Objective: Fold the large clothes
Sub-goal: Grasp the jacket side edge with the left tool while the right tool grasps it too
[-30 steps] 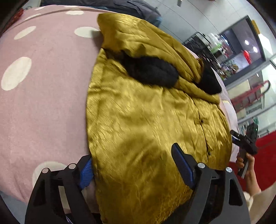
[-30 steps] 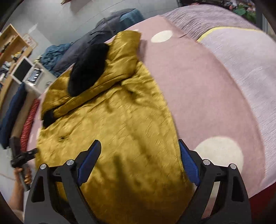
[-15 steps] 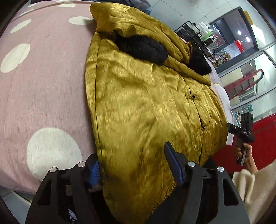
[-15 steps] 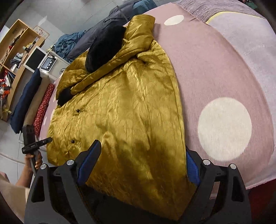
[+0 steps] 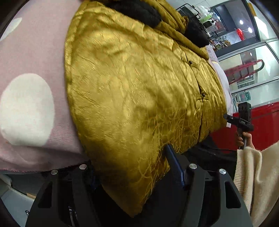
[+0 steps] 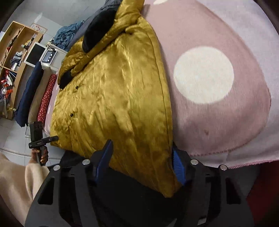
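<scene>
**Left wrist view.** Your left gripper [image 5: 134, 167] sits at the bottom of the frame with the near hem corner of the mustard-gold coat [image 5: 136, 83] between its fingers. The jaws are narrowing little now; the right pad [image 5: 174, 165] lies against the cloth, but the left pad is hidden under the fabric, so a firm pinch is likely rather than certain. The coat lies flat on the pink spotted blanket [image 5: 33, 57], filling the middle of the frame. Its long axis runs from the hem at the bottom up to the black fur collar [image 5: 137, 12] at the top edge. The snap placket [image 5: 197, 82] runs down the right side. Your right hand [image 5: 244, 138] shows at the right edge.

**Right wrist view.** Your right gripper [image 6: 141, 160] straddles the other hem corner of the coat [image 6: 113, 83] at bottom centre. Its jaws are closing with the cloth between them, both blue pads [image 6: 177, 167] close on the fabric. The collar [image 6: 97, 29] points to the upper left; the blanket [image 6: 205, 76] fills the right. Your left hand [image 6: 40, 152] is at lower left.

Both grips sit at the hem corners, presumably so you can carry the hem toward the collar evenly.
</scene>
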### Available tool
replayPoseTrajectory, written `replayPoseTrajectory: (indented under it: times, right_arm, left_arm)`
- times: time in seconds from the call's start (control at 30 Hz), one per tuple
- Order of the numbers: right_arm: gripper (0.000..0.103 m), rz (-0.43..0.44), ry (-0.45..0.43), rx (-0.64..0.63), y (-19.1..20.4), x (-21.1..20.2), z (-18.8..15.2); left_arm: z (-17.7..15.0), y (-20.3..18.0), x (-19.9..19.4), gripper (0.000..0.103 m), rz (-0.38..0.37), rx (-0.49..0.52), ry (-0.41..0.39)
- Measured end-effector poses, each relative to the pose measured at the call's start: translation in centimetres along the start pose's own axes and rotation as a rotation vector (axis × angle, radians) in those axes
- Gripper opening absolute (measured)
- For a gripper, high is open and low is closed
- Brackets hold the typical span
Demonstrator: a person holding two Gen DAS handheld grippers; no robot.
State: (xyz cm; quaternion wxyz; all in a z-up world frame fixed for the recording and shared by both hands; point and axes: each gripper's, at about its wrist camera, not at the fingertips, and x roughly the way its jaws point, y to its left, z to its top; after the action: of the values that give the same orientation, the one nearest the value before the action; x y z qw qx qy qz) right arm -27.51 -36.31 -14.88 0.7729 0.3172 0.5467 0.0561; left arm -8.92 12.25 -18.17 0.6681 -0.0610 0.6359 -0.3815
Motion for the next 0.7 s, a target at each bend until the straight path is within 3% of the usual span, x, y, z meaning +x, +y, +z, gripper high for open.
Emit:
replayPoseTrajectory:
  times: [0.07, 0.13, 0.3, 0.5, 0.63, 0.7]
  right_arm:
    - [0.053, 0.004, 0.031, -0.002, 0.1, 0.9, -0.3]
    - [0.039, 0.024, 0.055, -0.021, 0.7, 1.7, -0.6]
    - [0.021, 0.131, 0.066, -0.102, 3.8, 1.3, -0.3]
    - [0.017, 0.304, -0.073, -0.058, 4.8, -1.7, 3.4]
    - [0.016, 0.412, -0.182, -0.002, 4.4, -2.9, 7.9]
    - [0.016, 0.436, -0.224, 0.011, 4.4, -3.5, 10.7]
  left_arm:
    - [0.0, -0.3, 0.6, 0.057, -0.011, 0.004, 0.02]
    - [0.1, -0.9, 0.6, 0.052, -0.04, 0.017, 0.024]
    - [1.0, -2.1, -1.5, 0.031, -0.129, 0.042, -0.032]
    - [4.6, -2.3, -4.9, 0.023, -0.163, 0.011, -0.193]
    - [9.3, -1.7, -6.9, 0.018, -0.174, -0.031, -0.308]
    - [12.6, -1.2, -8.1, 0.015, -0.142, -0.04, -0.367]
